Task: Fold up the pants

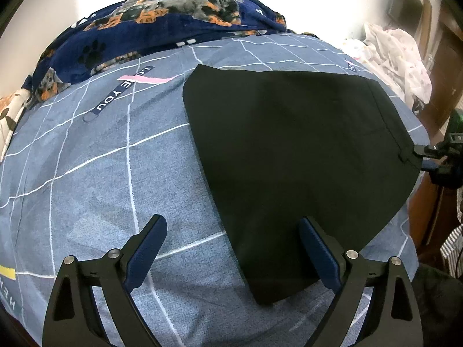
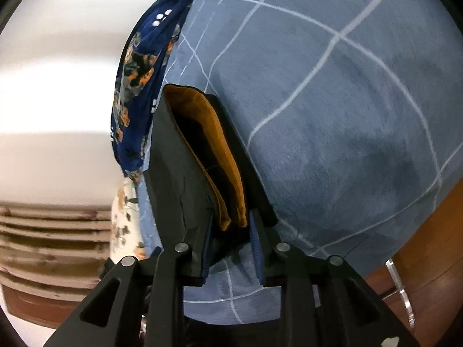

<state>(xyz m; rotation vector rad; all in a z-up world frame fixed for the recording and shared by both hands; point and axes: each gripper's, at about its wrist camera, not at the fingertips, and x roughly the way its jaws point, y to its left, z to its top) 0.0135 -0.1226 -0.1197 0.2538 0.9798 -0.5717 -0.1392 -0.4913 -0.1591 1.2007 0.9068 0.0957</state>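
Nearest the left wrist camera, the left gripper (image 1: 233,248) stands with its two blue-padded jaws wide apart and nothing clamped; the near, narrow end of the black woven-fabric pants (image 1: 292,156) lies on the bed between them, close to the right-hand pad but not pinched. The pants lie flat on the blue bed sheet with a white grid pattern (image 1: 95,173), right of centre, as a smooth tapered panel that widens toward its far end, which suggests the legs are already laid one over the other. At the right edge of that panel the right gripper (image 1: 416,153) meets the waistband corner. Its own camera shows the right gripper (image 2: 231,225) with jaws drawn narrow about the waistband edge, the orange-brown lining (image 2: 214,156) showing between the blue pads (image 2: 256,240); the grip appears closed on the cloth. Beyond the pants, at the far edge of the bed, lies a navy fleece blanket printed with dogs and paw marks (image 1: 162,26). Judged from this arrangement, the lengthwise fold is done, and the crosswise folds remain.
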